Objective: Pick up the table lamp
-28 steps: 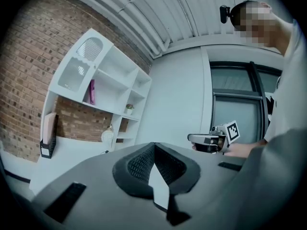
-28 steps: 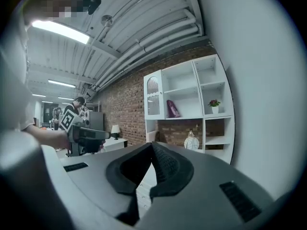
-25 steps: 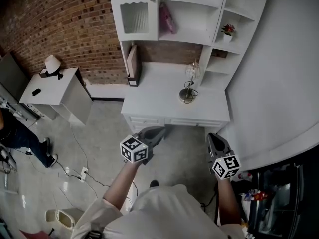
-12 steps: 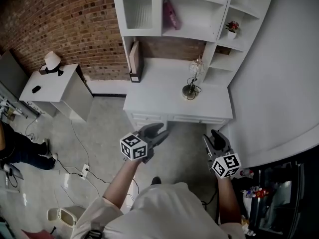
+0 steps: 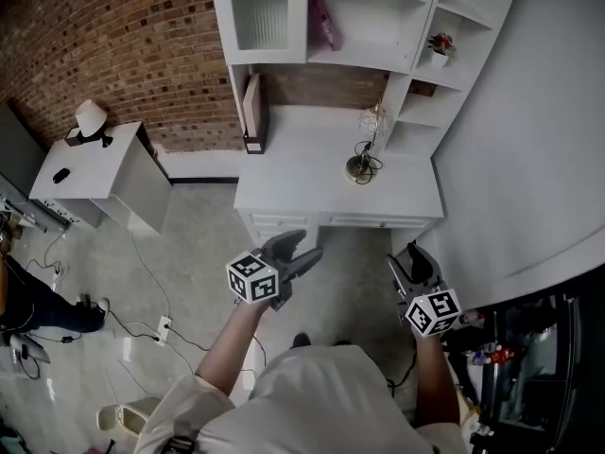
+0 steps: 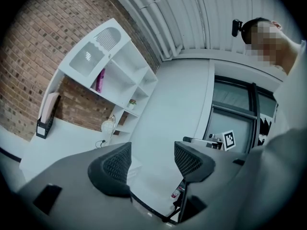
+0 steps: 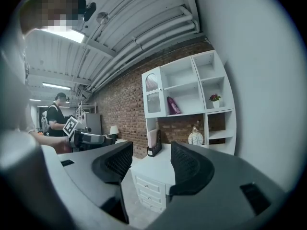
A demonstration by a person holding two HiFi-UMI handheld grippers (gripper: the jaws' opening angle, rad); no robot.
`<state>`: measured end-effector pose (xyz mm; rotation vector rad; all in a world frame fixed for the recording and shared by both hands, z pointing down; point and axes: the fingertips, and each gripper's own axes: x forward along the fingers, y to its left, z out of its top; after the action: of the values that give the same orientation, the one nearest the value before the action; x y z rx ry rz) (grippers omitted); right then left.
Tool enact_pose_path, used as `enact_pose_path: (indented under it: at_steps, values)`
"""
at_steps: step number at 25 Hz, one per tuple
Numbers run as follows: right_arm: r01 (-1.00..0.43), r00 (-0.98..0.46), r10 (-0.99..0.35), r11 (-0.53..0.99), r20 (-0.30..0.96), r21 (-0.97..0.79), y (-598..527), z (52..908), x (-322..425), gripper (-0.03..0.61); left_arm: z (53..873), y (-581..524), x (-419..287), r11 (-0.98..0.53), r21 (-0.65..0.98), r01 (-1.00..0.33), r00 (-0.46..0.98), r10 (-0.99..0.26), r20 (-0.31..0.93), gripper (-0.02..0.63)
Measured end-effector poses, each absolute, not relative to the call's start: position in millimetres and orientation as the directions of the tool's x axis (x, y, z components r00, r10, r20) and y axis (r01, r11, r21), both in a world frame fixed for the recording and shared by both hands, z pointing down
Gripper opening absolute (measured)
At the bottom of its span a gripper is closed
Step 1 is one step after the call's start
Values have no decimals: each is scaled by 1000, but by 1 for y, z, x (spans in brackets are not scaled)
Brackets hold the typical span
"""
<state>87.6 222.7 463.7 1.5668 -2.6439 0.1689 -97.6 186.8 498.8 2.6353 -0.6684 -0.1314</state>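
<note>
Table lamp (image 5: 358, 165) stands near the desk's (image 5: 293, 170) back right corner. Well short of it, left gripper (image 5: 309, 245) and right gripper (image 5: 406, 256) are opening, both empty.

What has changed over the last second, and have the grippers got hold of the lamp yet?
Not yet. The left gripper and the right gripper were shut a second ago; now their jaws are opening, with nothing between them. The table lamp stays on the white desk, untouched, ahead of both.
</note>
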Motion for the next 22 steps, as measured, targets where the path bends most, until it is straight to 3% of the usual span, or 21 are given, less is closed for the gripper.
enact_pose_path:
  at_steps: [16,22]
  values:
    - [-883,-469,-873,460,136,-92,178,489,97,261,527,139,-86,-777,439,-451,878,-475,62,308]
    - [-869,-494,-858,482,141,-113,124,498,117,261,541,93,-64,-751,444,-488,864,-489,122,345]
